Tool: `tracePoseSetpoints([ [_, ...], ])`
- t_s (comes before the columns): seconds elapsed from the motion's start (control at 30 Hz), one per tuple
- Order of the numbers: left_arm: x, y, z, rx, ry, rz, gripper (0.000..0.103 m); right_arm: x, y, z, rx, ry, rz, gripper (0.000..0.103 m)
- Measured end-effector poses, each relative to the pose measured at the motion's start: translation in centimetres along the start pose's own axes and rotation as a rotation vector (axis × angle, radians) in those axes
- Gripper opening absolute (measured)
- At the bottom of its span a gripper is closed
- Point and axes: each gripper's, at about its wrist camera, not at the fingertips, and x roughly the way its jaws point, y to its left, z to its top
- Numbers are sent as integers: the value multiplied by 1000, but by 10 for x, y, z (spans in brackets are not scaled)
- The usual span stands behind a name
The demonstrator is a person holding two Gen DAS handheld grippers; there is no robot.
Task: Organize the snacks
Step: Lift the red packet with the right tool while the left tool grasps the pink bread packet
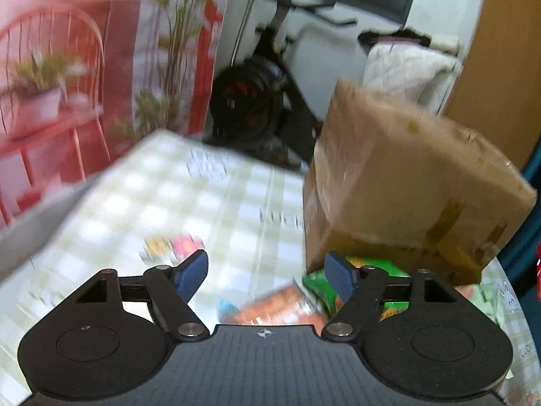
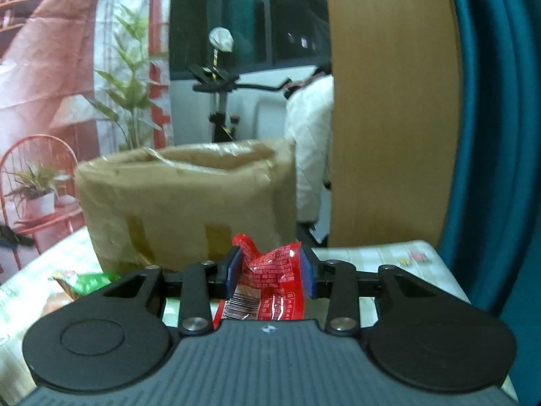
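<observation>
My left gripper [image 1: 267, 272] is open and empty above the checked tablecloth [image 1: 189, 203]. An orange snack packet [image 1: 280, 308] and a green snack packet [image 1: 324, 284] lie just under and right of it, beside a brown cardboard box [image 1: 405, 182]. A small yellow and red packet [image 1: 170, 248] lies to the left. My right gripper [image 2: 272, 272] is shut on a red snack packet [image 2: 270, 287], held in front of the cardboard box [image 2: 182, 203]. A green packet [image 2: 91, 279] shows at the box's lower left.
An exercise bike [image 1: 260, 91] and a white quilted bundle [image 1: 405, 64] stand beyond the table. A wooden panel [image 2: 389, 108] and a teal curtain [image 2: 500, 135] are on the right. A printed backdrop with plants [image 1: 67, 67] is on the left.
</observation>
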Motion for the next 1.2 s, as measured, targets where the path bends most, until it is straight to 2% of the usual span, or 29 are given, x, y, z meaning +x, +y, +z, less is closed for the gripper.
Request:
tracePoseSetpoints([
  [0.13,38,-13,-27,67,108,15,79,8,11,3,-12,-5,22,38],
  [0.23,49,-17,-43,80,148,23,80,10,15,0,-17,4,35,38],
  [0.4,63,-15,-38,13,120,74,91,13,8,-4,31,23,30,38],
  [0.47,74,-16,-36,-1,145,88,95,14,8,-4,34,25,32,38],
  [0.6,85,-21,-37,61,153,122,100,14,8,-5,25,29,38,38],
  [0.77,78,-27,-46,128,132,137,100,14,6,-7,43,32,45,38],
  [0.97,74,-18,-48,176,165,165,103,12,8,-8,42,29,56,38],
  [1.07,71,-17,-51,223,194,160,103,11,9,-9,41,28,61,38],
  [1.2,68,-11,-50,232,208,143,103,12,14,-11,33,35,75,38],
])
